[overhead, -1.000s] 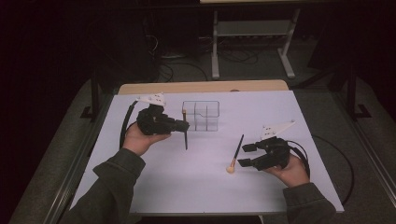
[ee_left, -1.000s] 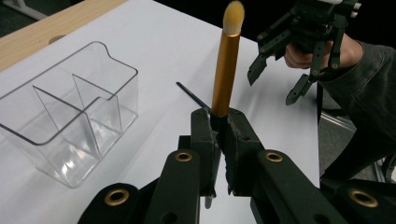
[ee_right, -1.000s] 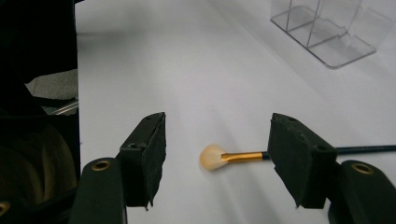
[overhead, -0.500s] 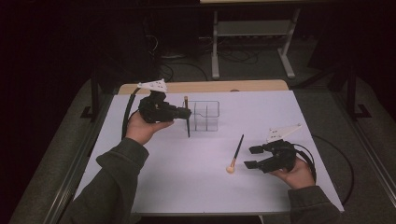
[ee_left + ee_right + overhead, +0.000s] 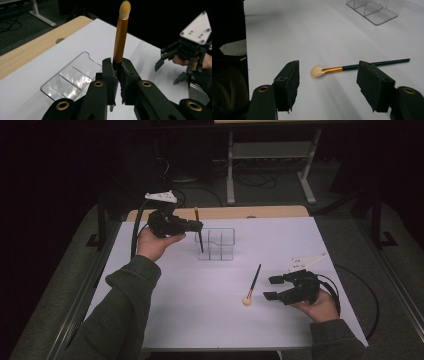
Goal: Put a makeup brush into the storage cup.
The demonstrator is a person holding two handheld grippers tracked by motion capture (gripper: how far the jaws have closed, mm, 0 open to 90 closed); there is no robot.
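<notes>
Dim room, bright white tabletop, soft shadows, slight blur.

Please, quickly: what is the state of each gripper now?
Left gripper: closed on an upright gold brush, beside the clear organizer.
Right gripper: open, holding nothing; a dark brush lies on the table before it.

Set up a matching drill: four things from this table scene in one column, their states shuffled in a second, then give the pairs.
1. left gripper
2. right gripper
3. clear organizer
4. dark-handled brush

A. lying flat on the white table
B. standing empty
C. open, nothing between the fingers
D. shut on the gold-handled brush, bristles up

Pairs: 1-D, 2-C, 3-B, 4-A
</notes>
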